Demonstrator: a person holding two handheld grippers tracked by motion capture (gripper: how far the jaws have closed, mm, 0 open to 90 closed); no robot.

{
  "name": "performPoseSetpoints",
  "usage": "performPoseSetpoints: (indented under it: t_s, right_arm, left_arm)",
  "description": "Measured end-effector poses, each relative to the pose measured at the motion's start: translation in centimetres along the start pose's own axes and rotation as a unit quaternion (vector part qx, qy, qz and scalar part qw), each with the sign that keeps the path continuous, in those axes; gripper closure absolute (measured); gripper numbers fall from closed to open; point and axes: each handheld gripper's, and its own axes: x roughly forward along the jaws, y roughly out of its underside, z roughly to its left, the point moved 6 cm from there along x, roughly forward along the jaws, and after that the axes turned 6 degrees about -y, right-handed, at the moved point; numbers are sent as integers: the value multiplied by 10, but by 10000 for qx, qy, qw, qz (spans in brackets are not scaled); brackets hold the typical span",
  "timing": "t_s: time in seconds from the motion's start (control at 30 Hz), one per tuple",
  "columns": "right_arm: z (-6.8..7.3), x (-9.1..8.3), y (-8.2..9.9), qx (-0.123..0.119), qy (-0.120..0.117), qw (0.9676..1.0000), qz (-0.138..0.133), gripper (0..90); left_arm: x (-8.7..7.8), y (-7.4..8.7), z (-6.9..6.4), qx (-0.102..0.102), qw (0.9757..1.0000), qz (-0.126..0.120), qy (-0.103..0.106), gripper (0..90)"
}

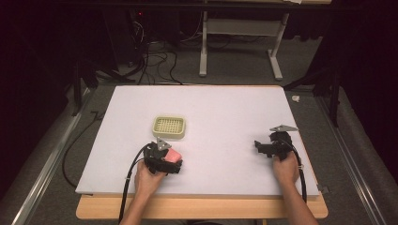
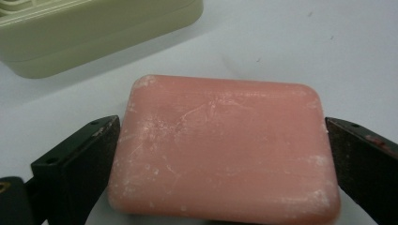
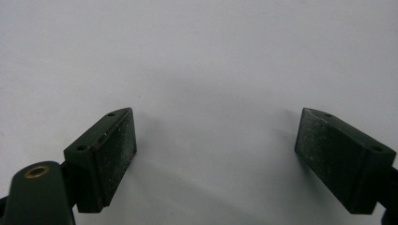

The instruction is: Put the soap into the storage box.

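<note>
Bracketing the pink soap bar with my left claw, jaws wide, one on each short end. In the left gripper view the left jaw looks right up against the bar and the right jaw just at its edge; can't tell if the pads actually press yet, so I'd call it spread around the bar, not a confirmed grip. The bar lies flat on the white tabletop, near the front edge, just in front of the cream soap dish and apart from it.

Right claw is wide open with nothing between the jaws, parked over bare tabletop well off to the right, hand resting near the edge.

Status, my read:
- Done: approach and alignment on the bar.
- Not done: squeeze, lift, transfer. Dish grid is bare.
- Left: close on the ends, lift, carry the short hop forward, set it on the slotted top, release.

Risk: the bar looks slick and chalky, so it may slip on lift if the grip is light.
</note>
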Motion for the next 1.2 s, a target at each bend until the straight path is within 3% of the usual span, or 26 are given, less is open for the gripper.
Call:
performPoseSetpoints:
  t_s: [0.17,0.37,0.8,1.2]
  right_arm:
    - [0,0,0,0,0,10000,0,134]
    - [0,0,0,1,-2,10000,-1,134]
    - [0,0,0,-1,0,10000,0,134]
    - [0,0,0,-3,2,10000,2,134]
  left_arm:
    - [-1,0,0,21,10000,-25,12,39]
    - [-4,-1,0,29,10000,-63,14,129]
    - [-4,-2,2,-39,9999,-90,-117,137]
    - [-10,-4,3,-82,9997,-192,-86,138]
